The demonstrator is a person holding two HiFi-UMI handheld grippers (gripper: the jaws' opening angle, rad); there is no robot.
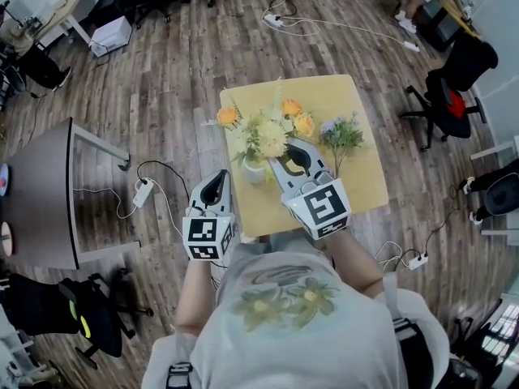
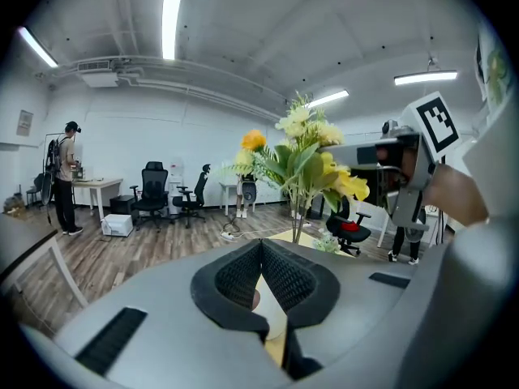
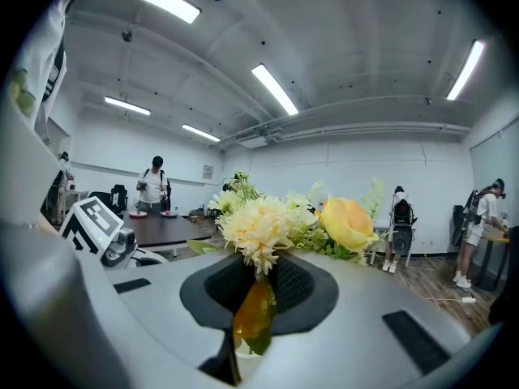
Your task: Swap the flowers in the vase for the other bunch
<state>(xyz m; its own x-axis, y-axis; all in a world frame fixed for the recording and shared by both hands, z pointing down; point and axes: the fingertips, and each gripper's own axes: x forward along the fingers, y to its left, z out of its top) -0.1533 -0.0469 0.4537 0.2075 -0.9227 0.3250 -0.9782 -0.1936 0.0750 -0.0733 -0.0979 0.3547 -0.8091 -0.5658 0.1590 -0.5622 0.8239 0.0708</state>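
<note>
As jaws of the right gripper point(image 3: 259, 275) pinch the yellow-and-orange flower bunch point(image 1: 272, 134) over the white vase point(image 1: 255, 172), those of the left gripper point(image 2: 261, 250) pressed together, the bunch looks light, floppy, best held low on its stems

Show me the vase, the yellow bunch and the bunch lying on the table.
vase point(image 1: 254, 171), head view, on its white wall
yellow bunch point(image 1: 272, 138), head view, on a pale bloom
bunch on the table point(image 1: 341, 134), head view, on its green leaves

White vase point(image 1: 255, 171) on yellow table point(image 1: 357, 104). Yellow-orange bouquet point(image 1: 268, 132) over vase, stems at right gripper point(image 1: 292, 146). Second bunch point(image 1: 340, 136) lying right of vase. Left gripper point(image 1: 217, 177) just left of vase.
</note>
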